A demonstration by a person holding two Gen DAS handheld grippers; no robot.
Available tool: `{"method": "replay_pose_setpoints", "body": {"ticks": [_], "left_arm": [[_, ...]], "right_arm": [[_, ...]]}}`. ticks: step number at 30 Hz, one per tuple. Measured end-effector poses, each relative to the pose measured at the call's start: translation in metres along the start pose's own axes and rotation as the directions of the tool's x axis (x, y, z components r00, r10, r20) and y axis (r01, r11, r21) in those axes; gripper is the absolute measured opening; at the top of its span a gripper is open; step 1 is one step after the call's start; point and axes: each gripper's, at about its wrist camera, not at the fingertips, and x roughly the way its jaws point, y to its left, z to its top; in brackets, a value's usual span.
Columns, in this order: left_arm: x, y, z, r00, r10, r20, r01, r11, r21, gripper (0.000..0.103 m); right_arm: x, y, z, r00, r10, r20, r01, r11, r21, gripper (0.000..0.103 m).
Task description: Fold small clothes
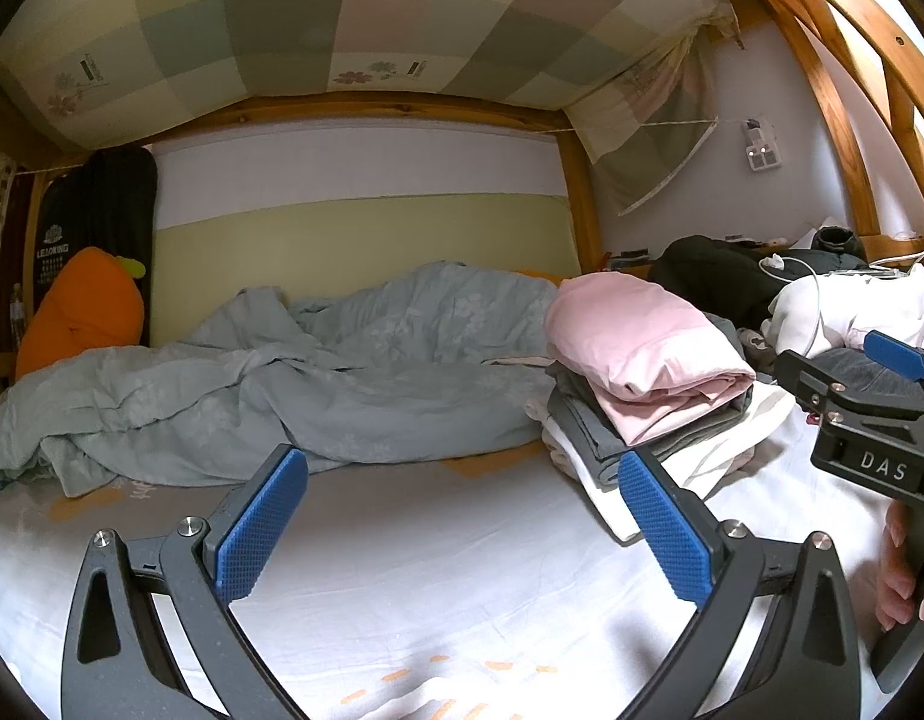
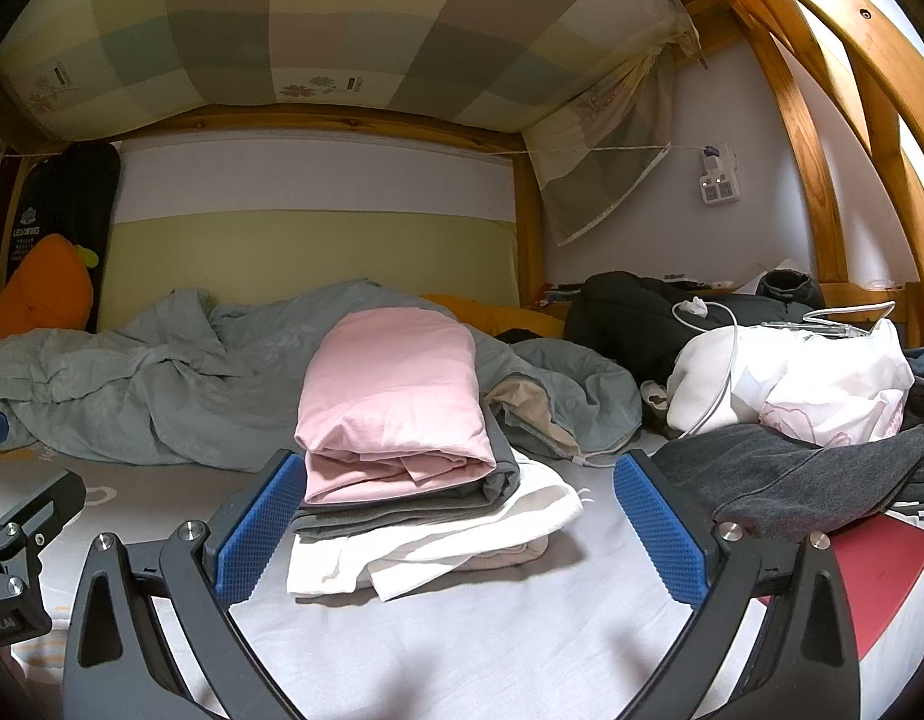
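Right wrist view shows your right tool [image 2: 462, 531] spread wide and empty, just before the folded stack of clothes [image 2: 402, 450] on the bed [image 2: 492, 630]. Your left tool [image 1: 462, 525] gapes empty too, left of that stack.

Soft daylight from upper right, sharp focus, fisheye-bent edges

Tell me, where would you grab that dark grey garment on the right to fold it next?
Probably by the near edge of the dark grey garment, coming from the front with the right gripper. That edge droops loose over the red box, so open jaws could close over it.
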Motion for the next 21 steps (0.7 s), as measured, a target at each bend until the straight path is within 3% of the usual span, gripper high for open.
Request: {"method": "replay_pose_setpoints", "body": {"ticks": [21], "left_arm": [[0.0069,0.0041,-0.0006,1.000,0.001,-0.027,-0.001,1.000,-0.024,0.103]], "right_arm": [[0.0040,0.0012,-0.0023,1.000,0.010,-0.003,-0.010,1.000,-0.009,0.102]]}}
